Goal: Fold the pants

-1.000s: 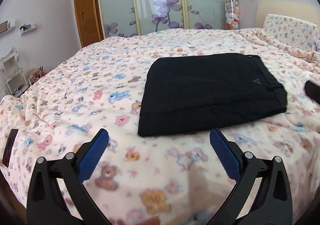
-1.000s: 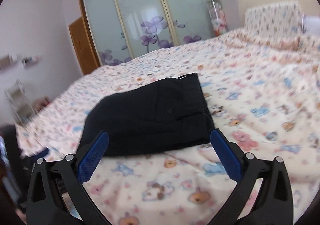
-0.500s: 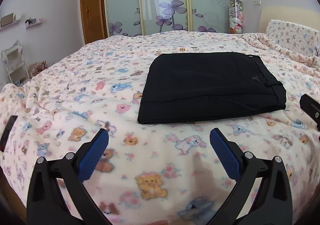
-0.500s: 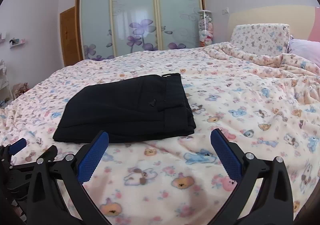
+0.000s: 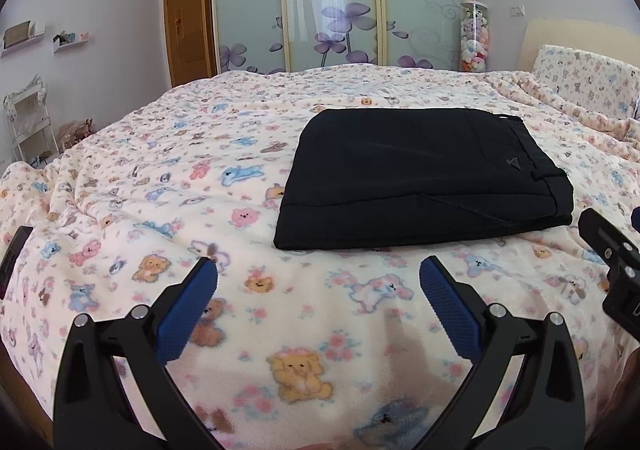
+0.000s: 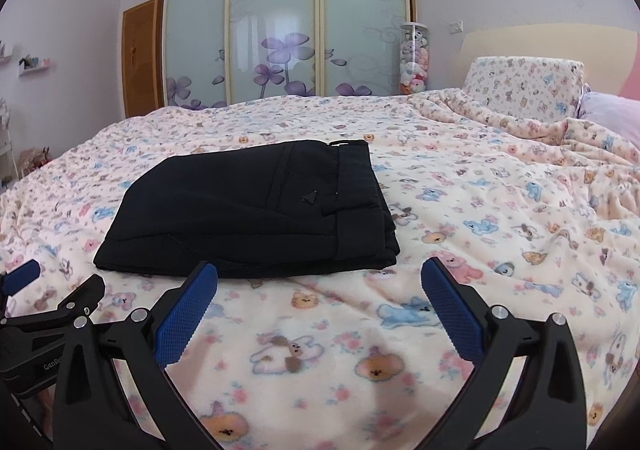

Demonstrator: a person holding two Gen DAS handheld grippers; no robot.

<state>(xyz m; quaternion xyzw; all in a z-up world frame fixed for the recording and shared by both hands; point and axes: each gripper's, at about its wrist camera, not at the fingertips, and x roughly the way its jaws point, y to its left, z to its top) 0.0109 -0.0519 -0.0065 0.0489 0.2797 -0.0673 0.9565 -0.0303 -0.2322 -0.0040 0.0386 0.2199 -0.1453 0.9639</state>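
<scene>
— So, which step is this?
— Folding looks finished: the pants (image 5: 420, 178) lie as a flat packet mid-bed (image 5: 160, 186). Left gripper (image 5: 318, 282) and right gripper (image 6: 319, 284), both spread and empty, hover just short of the pants.
— Next?
— Probably only a tidy, if anything.

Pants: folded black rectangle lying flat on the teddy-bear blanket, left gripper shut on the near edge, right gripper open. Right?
Not quite. The left gripper is open and holds nothing: in the left wrist view its blue pads stand wide apart over the blanket, short of the pants. The rest holds: the pants lie folded flat, and the right gripper is open too.
</scene>
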